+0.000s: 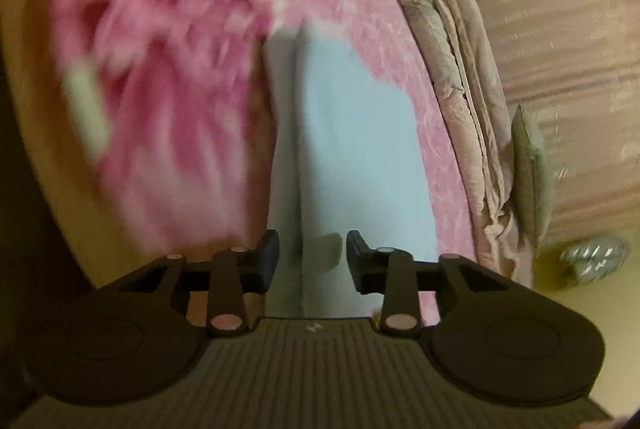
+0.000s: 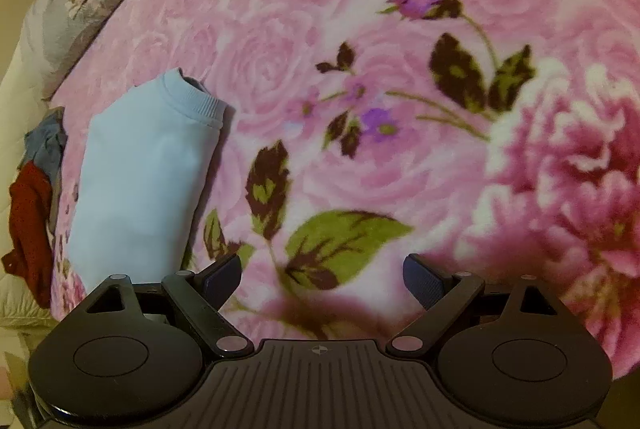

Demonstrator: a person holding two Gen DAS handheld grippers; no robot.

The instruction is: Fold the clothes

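The light-blue sweatshirt (image 2: 140,181) lies folded on the pink rose-print blanket (image 2: 360,29), near its edge, beside a heap of red and blue clothes (image 2: 34,197). Your left gripper (image 1: 312,257) hovers over it, fingers apart, empty. Your right gripper (image 2: 322,277) hangs over bare blanket, fingers wide apart.

A bed spread with a pink floral blanket (image 2: 360,29) stands by a ribbed beige headboard (image 1: 560,29).
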